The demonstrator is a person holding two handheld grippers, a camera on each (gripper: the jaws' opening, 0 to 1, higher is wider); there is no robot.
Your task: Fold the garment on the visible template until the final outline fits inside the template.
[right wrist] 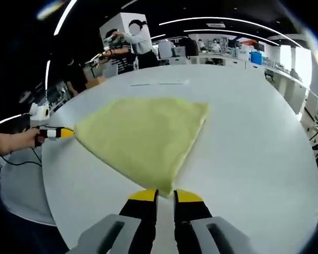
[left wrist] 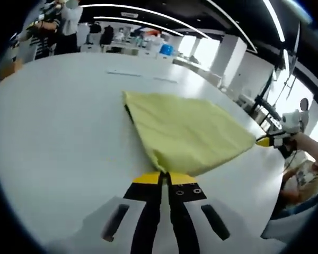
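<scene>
Jaws of your left gripper and right gripper each pinch a corner of the garment, stretched taut above the table so it folds cleanly.

The room is bright and evenly lit. Long ceiling strips arc above me in the left gripper view, bent into curves by my fisheye lenses. Windows at the far side blow out to white glare. The table is pale and washed, with only a soft, thin shadow under the cloth along its near edge. Both views smear and stretch toward the edges. People in the background look small and slightly blurred. My own jaws, close up, are soft-edged.
</scene>
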